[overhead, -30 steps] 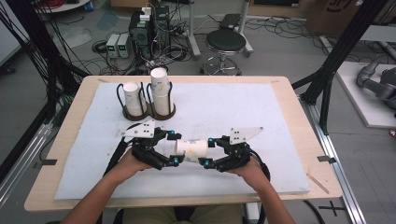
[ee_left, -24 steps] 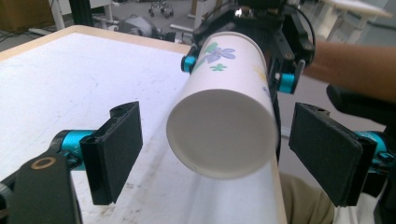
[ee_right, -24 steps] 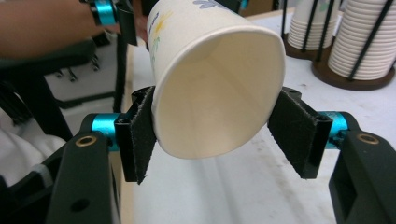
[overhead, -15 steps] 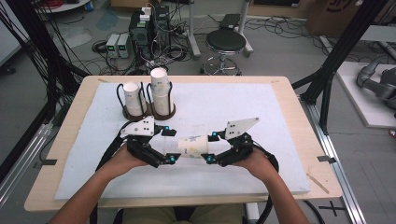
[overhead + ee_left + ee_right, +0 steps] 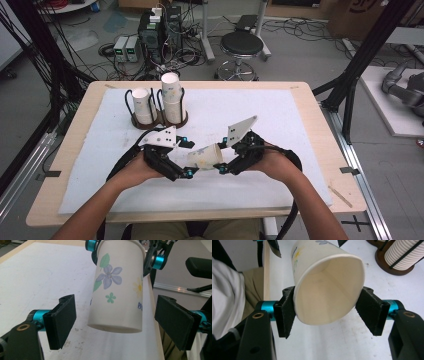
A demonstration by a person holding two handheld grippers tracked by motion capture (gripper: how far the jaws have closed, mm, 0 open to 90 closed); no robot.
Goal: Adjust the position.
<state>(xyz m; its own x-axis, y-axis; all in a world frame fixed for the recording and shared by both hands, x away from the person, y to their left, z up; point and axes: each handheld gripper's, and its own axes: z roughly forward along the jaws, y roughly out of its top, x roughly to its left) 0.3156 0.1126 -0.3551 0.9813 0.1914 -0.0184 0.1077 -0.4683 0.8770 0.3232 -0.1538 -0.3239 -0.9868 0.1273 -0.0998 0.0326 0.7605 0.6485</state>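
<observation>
A white paper cup (image 5: 205,156) with printed flowers lies on its side in the air above the white mat, between my two grippers. My right gripper (image 5: 221,157) is shut on the rim end; in the right gripper view its pads (image 5: 284,315) squeeze the cup's open mouth (image 5: 329,285) into an oval. My left gripper (image 5: 188,159) is open around the cup's base. In the left gripper view the cup (image 5: 117,290) hangs between the two pads (image 5: 62,320) with a gap on each side.
A dark wire holder (image 5: 159,120) at the back left of the white mat (image 5: 280,115) carries two stacks of paper cups (image 5: 141,105), the right one (image 5: 171,97) taller. The wooden table edge (image 5: 320,115) runs around the mat. A stool and cables lie beyond.
My right gripper has risen with the cup in it, so the cup now hangs higher above the mat. The left gripper has stayed about where it was.
</observation>
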